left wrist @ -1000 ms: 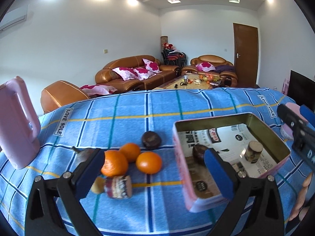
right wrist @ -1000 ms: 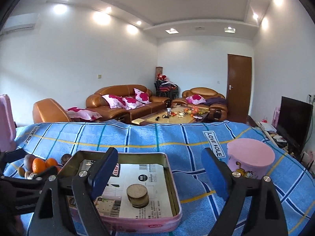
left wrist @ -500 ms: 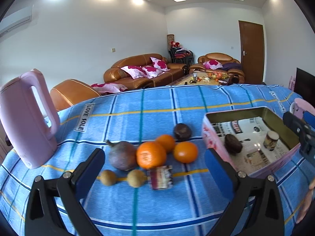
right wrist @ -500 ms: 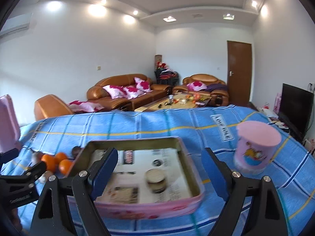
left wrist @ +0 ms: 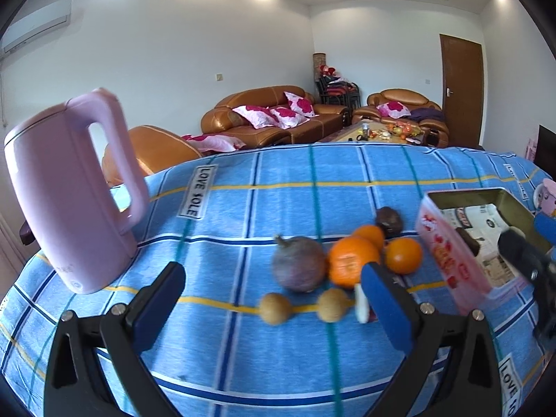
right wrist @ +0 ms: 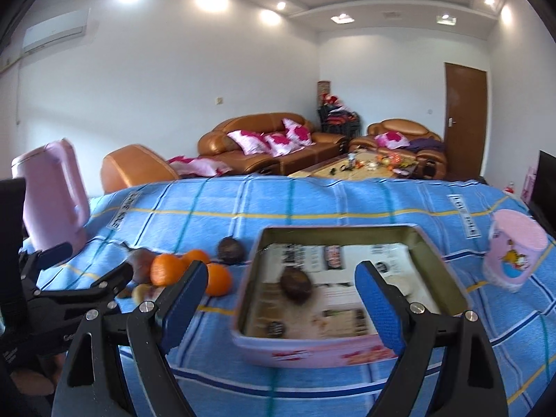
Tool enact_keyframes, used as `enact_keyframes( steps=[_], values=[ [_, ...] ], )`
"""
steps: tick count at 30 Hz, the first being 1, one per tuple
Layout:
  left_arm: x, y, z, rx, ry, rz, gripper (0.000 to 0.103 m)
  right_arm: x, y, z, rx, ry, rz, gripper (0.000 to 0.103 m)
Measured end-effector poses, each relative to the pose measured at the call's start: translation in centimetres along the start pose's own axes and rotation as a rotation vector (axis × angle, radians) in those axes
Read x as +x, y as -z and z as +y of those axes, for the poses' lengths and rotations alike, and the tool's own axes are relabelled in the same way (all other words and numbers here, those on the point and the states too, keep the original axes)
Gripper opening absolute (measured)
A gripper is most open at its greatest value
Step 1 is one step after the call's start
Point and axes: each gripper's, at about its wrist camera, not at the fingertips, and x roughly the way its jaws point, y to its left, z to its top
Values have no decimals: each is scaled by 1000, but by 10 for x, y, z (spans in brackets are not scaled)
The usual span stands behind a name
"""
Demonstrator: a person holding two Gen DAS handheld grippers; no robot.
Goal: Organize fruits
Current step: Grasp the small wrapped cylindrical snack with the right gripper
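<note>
Fruit lies on the blue checked cloth: a purple-brown round fruit [left wrist: 299, 268], three oranges [left wrist: 352, 260], a dark passion fruit [left wrist: 389, 219] and two small tan fruits [left wrist: 276, 307]. A small jar [left wrist: 361, 303] lies partly behind my finger. My left gripper [left wrist: 274, 307] is open and empty, just before the fruit. The pink tin tray [right wrist: 312, 347] holds one dark fruit [right wrist: 296, 283]. My right gripper [right wrist: 281, 305] is open and empty over the tray's near edge. The tray also shows in the left wrist view [left wrist: 448, 253].
A pink kettle [left wrist: 69, 191] stands at the table's left. A pink cup [right wrist: 514, 248] stands at the right. The left gripper [right wrist: 83, 278] shows at the left of the right wrist view. Sofas and a coffee table lie beyond the table.
Both grippers have swung left. The fruit now sits centre-right in the left view and the kettle has come fully into view. The tray slid right in the right view. Both stay open.
</note>
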Motion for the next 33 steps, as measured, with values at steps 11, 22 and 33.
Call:
enact_keyframes(
  steps=[11, 22, 33],
  values=[
    [24, 0, 60, -77, -53, 66, 103, 20, 11, 57, -104, -97, 115, 87],
    [36, 3, 84, -153, -46, 113, 102, 76, 12, 88, -94, -147, 321, 48],
    [38, 1, 82, -136, 32, 120, 102, 103, 15, 91, -46, -166, 412, 34]
  ],
)
